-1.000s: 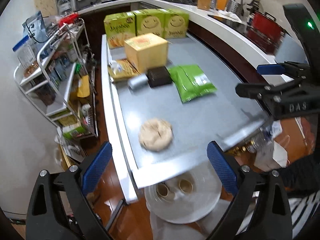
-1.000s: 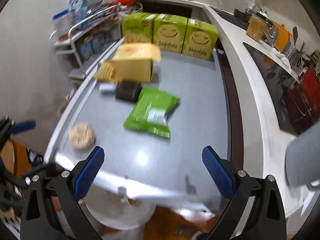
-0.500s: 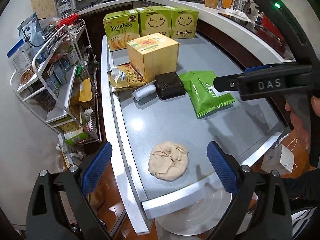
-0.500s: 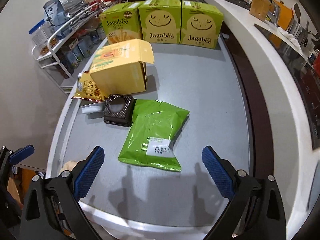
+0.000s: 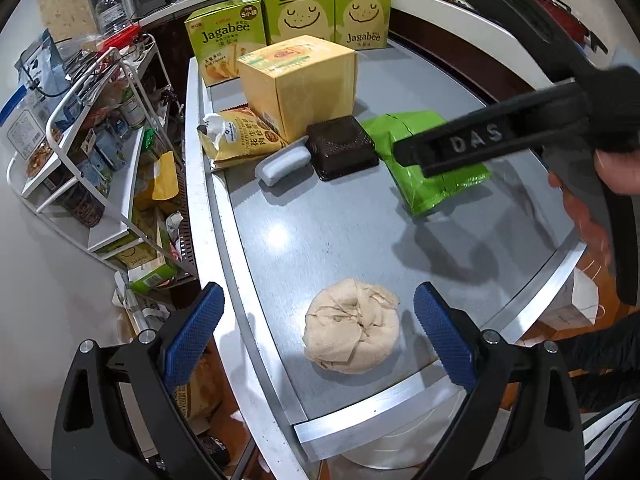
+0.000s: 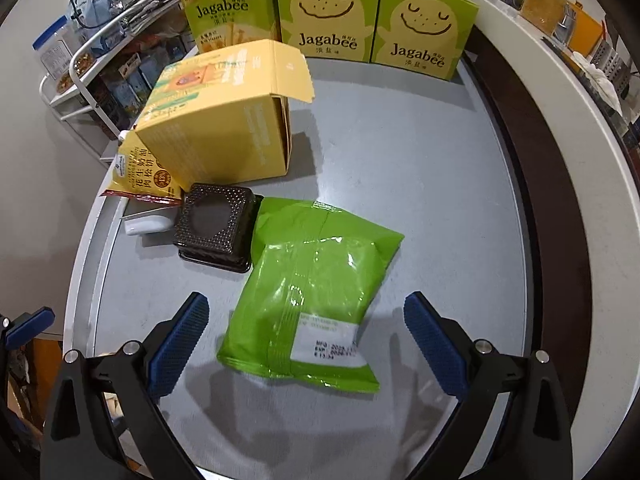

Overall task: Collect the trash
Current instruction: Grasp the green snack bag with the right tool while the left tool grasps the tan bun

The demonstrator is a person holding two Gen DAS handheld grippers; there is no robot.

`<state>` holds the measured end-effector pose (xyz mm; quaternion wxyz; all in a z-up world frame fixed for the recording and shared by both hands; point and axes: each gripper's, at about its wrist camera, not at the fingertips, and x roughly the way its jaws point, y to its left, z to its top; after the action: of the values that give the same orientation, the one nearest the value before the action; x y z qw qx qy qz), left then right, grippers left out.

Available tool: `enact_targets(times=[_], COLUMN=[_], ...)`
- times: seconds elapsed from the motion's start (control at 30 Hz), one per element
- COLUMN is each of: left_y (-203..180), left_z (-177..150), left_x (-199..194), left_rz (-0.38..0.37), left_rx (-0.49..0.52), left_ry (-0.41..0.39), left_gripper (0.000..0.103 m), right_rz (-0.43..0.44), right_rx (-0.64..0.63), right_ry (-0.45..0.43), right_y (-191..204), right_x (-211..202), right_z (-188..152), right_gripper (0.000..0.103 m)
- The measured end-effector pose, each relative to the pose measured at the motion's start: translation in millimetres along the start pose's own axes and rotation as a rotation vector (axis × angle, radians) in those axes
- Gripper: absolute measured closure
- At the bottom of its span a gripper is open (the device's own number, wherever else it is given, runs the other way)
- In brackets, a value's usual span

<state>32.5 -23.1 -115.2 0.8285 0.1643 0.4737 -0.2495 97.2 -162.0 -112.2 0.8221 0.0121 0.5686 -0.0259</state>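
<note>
1. Now, left tool (image 5: 316, 330): released, blue pads spread wide, hovering over the near end of the grey counter (image 5: 328, 232), grasping nothing.
2. Between those pads and just ahead: a crumpled beige paper wad (image 5: 352, 330), lying on the counter close to its near metal edge, apart from both pads.
3. Farther ahead of the left tool: a dark plastic tray (image 5: 342, 146), a small grey-white container (image 5: 282, 165) touching its left side, and a yellow snack wrapper (image 5: 236, 138) beyond that, against the counter's left rim.
4. Right tool (image 6: 306, 344): likewise released, pads wide apart, nothing gripped.
5. Between and just ahead of the right pads: a green foil packet (image 6: 316, 296), flat on the counter, white date label toward the tool, not touched by either pad; its far left corner meets the dark plastic tray.
6. Beyond the tray: a yellow carton (image 6: 220, 128) with an open flap, tipped on its side, the snack wrapper tucked at its left.
7. At the far end of the counter: three green Jagabee boxes (image 6: 328, 12) in a row, upright.
8. Left of the counter, seen from the left tool: a white wire rack (image 5: 84, 152) crowded with packets and jars.
9. Below the counter's near edge: a pale round rim (image 5: 400, 448), partly hidden.
</note>
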Motion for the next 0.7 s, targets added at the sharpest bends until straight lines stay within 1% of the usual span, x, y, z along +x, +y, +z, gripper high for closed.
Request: enact_targets(times=[0.2, 0.23, 0.27, 0.33, 0.47, 0.53, 0.7], left_y=[-7.1, -8.5, -10.2, -12.3, -13.0, -13.3, -11.7], left_z=[-4.3, -5.2, -6.0, -7.1, -8.1, -8.5, -10.7], left_x=[-0.3, 0.6, 2.0, 3.2, 3.7, 6.9, 13.1], left_rz=[0.003, 0.003, 0.004, 0.002, -0.008, -0.015, -0.028], left_rx=[0.028, 0.034, 0.042, 0.050, 0.055, 0.061, 0.057], left_ry=[-0.007, -0.003, 0.003, 0.007, 0.007, 0.020, 0.043], left_gripper=[0.006, 0.006, 0.006, 0.007, 0.008, 0.017, 0.024], right_rz=[-0.005, 0.000, 0.000, -0.001, -0.006, -0.007, -0.010], right_rx=[-0.007, -0.005, -0.006, -0.009, -0.013, -0.012, -0.023], right_ry=[0.000, 0.003, 0.006, 0.015, 0.016, 0.016, 0.014], right_y=[3.0, 3.1, 3.6, 4.8, 7.1, 7.3, 9.4], right_x=[4.6, 5.6, 6.5, 8.7, 10.5, 11.1, 11.7], right_z=[4.3, 5.2, 6.0, 6.7, 7.6, 8.1, 8.9], right_gripper=[0.008, 0.009, 0.014, 0.017, 0.017, 0.017, 0.017])
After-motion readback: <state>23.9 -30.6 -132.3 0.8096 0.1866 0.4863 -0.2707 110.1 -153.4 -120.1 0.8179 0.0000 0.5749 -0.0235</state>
